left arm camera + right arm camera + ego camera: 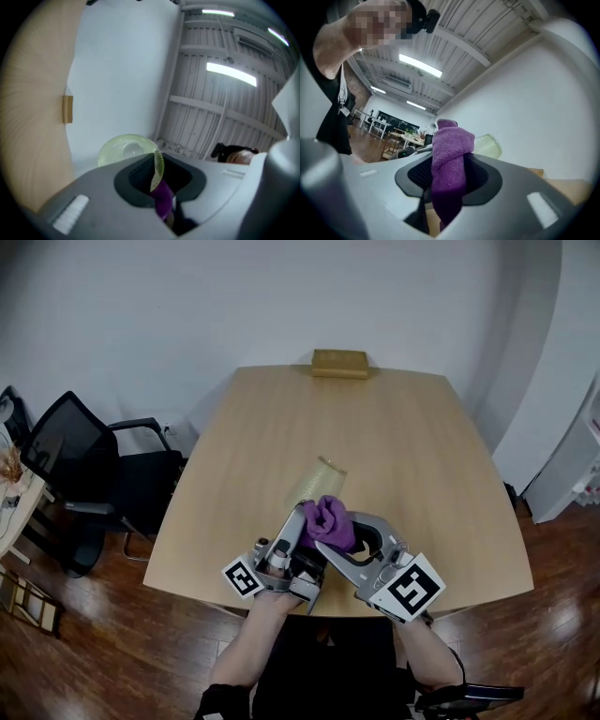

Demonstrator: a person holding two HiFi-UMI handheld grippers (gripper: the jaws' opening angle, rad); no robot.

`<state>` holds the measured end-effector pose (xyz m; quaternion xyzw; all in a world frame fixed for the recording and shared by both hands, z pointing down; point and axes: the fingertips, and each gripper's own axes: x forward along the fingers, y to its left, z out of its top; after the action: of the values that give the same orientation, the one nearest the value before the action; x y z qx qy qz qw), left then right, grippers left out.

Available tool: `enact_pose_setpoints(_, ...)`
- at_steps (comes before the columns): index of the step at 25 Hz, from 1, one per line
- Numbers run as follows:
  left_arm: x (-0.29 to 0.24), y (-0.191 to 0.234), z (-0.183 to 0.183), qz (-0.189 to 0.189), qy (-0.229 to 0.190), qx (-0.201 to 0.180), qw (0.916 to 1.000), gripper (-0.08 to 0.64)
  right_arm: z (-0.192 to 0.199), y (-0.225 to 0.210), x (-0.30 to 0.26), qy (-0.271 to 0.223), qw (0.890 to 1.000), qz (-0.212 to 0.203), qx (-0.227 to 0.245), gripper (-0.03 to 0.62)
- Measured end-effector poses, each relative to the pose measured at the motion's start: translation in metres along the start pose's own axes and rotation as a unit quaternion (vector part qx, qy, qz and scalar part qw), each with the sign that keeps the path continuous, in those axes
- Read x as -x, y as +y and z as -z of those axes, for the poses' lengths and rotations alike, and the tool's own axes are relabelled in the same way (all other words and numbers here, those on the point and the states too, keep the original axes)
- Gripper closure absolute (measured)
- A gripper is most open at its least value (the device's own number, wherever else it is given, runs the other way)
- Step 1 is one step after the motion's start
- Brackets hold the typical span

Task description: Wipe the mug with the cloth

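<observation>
A pale green translucent mug (317,482) hangs tilted above the table's near half. My left gripper (302,517) is shut on a thin green edge of the mug (126,150), which stands upright between the pads in the left gripper view. My right gripper (333,535) is shut on a bunched purple cloth (328,521). The cloth (449,154) bulges out past the right gripper's jaws, and the mug (490,146) shows just behind it. In the head view the cloth lies against the mug's near end. A strip of the cloth (163,201) also shows low between the left gripper's jaws.
The light wooden table (412,456) carries a tan box (339,363) at its far edge. A black office chair (84,474) stands left of the table, and a white shelf unit (572,456) stands at the right. Dark wood floor surrounds the table.
</observation>
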<state>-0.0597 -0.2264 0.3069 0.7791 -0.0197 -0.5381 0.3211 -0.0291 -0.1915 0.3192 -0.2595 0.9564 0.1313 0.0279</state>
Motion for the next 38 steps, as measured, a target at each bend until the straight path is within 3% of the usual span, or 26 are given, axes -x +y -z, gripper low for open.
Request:
enact_pose_setpoints(3,0.003,0.0,-0.01,0.007,-0.027,0.023,0.9994,0.514,-0.011,-0.009,0.009,-0.011,1.0,0.022,-0.016,0.448)
enact_pose_setpoints(8,0.003,-0.007,-0.014,0.027,-0.032,0.036,0.9985,0.514,-0.056,-0.078,0.046,-0.096,0.988,0.118,0.005,0.446)
enact_pose_setpoints(10,0.002,-0.011,-0.008,0.037,-0.03,0.043,0.9979,0.515,-0.073,-0.092,0.056,-0.124,0.983,0.136,-0.003,0.446)
enact_pose_setpoints(12,0.001,-0.014,-0.003,0.046,-0.024,0.05,0.9974,0.515,-0.079,-0.093,0.051,-0.131,0.983,0.127,-0.008,0.446)
enact_pose_setpoints(15,-0.001,-0.02,0.004,0.059,-0.015,0.058,0.9965,0.515,-0.063,-0.07,0.025,-0.103,0.991,0.083,-0.003,0.446)
enact_pose_setpoints(22,-0.002,-0.022,-0.003,0.068,-0.026,0.037,0.9967,0.512,-0.016,-0.018,0.008,-0.06,0.998,0.006,-0.007,0.447)
enact_pose_setpoints(26,0.002,-0.023,-0.009,0.072,-0.031,0.038,0.9962,0.517,-0.013,0.008,0.004,-0.027,0.999,-0.031,0.005,0.448)
enact_pose_setpoints(30,0.004,-0.023,-0.009,0.075,-0.033,0.051,0.9953,0.517,-0.037,-0.033,0.02,-0.061,0.997,0.033,-0.02,0.448)
enact_pose_setpoints(34,0.003,-0.025,-0.003,0.087,-0.03,0.06,0.994,0.517,-0.076,-0.092,0.045,-0.139,0.983,0.118,-0.013,0.446)
enact_pose_setpoints(38,0.001,-0.026,0.003,0.09,-0.024,0.068,0.9933,0.517,-0.078,-0.092,0.031,-0.142,0.984,0.102,-0.031,0.446)
